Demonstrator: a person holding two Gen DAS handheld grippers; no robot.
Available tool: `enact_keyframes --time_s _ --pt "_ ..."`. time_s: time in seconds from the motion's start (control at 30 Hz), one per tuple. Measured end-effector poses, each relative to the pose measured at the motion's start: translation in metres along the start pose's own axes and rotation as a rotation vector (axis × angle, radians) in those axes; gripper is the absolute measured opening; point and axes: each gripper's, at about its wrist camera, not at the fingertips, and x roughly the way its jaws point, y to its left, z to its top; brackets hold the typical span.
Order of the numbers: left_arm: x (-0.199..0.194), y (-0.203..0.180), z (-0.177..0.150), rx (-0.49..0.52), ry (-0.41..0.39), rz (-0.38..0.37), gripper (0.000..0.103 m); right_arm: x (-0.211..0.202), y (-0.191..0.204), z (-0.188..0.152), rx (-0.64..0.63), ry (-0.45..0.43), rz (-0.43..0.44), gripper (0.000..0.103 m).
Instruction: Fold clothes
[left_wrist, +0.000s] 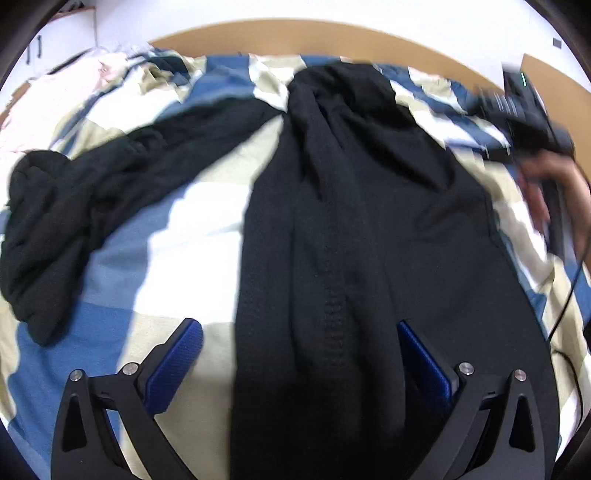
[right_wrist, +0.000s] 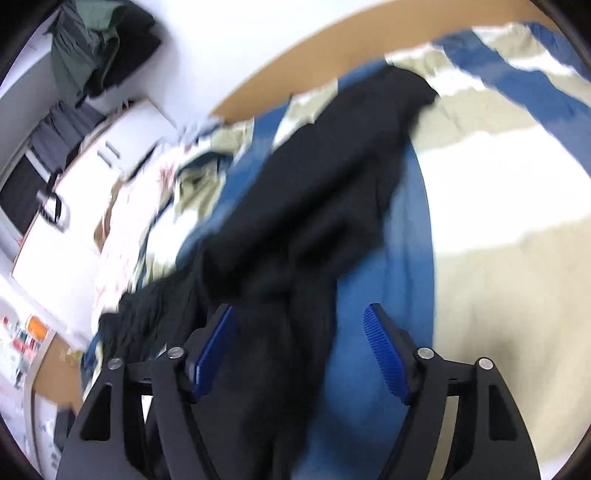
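A black garment (left_wrist: 351, 221) lies spread on a bed cover (left_wrist: 192, 229) of blue, beige and white patches, with one sleeve (left_wrist: 74, 206) stretched out to the left. My left gripper (left_wrist: 301, 332) hovers open over the garment's near end, and its blue pads (left_wrist: 181, 354) stand wide apart and clear of the cloth. In the right wrist view a long black part of the garment (right_wrist: 332, 192) runs from the far right down between the jaws. My right gripper (right_wrist: 301, 325) is open. Black cloth lies beside its left pad (right_wrist: 216, 347), and the pads do not press on it.
A person's hand (left_wrist: 554, 184) holds the blurred right gripper at the right edge, with a thin cable (left_wrist: 565, 306) below it. A brown board (left_wrist: 295, 37) borders the bed's far side. Pale pink cloth (left_wrist: 55, 99) lies at the far left. A white cabinet (right_wrist: 92, 177) and hanging clothes (right_wrist: 99, 48) stand beyond.
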Motion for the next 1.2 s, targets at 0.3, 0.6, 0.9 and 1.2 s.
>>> enact_keyframes --time_s 0.3,0.6,0.9,1.2 --pt "0.008 0.025 -0.01 -0.067 0.004 0.003 0.103 0.041 0.003 -0.004 -0.015 0.066 -0.113 0.008" --pt "0.004 0.015 -0.014 -0.003 0.011 0.046 0.103 -0.038 -0.028 -0.02 0.104 -0.2 -0.093 0.061" --pt "0.007 0.012 -0.018 0.006 0.017 0.059 0.103 0.067 -0.04 0.081 0.167 -0.084 -0.058 0.078" --pt "0.011 0.014 -0.017 -0.002 0.028 0.046 0.103 0.007 -0.06 0.102 0.153 -0.341 -0.343 0.02"
